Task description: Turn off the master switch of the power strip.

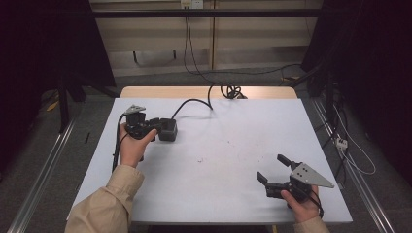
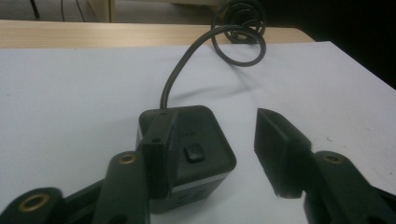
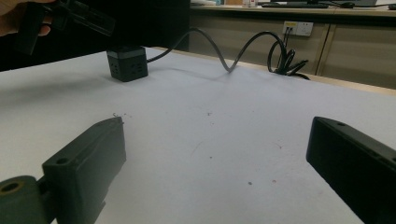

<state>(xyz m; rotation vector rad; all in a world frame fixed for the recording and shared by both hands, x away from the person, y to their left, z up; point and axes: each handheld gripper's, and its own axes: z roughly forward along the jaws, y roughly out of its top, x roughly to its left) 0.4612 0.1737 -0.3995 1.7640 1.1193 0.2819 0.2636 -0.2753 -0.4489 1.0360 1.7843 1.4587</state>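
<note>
Grasp stage, judged early: the left gripper [image 1: 154,130] is closing in on the small black plastic cube with a button on top [image 2: 196,144], but nothing is being pinched yet. Its jaws are standing spread; one jaw is lying against the cube's near-left face, the other is standing apart, off the cube's right side. The cube is sitting flat on the white table sheet [image 1: 218,145], not lifted. Gripping and any moving are still left to do.

Trailing from the cube's far side, a black rubber cable [image 1: 194,103] is running away to a coil [image 2: 240,35] at the far table edge.

Well to the right of the cube and nearer the person, the right gripper [image 1: 272,171] is idling just over the sheet, jaws spread wide, holding nothing.

Count: one cube, one cable, two grippers.
</note>
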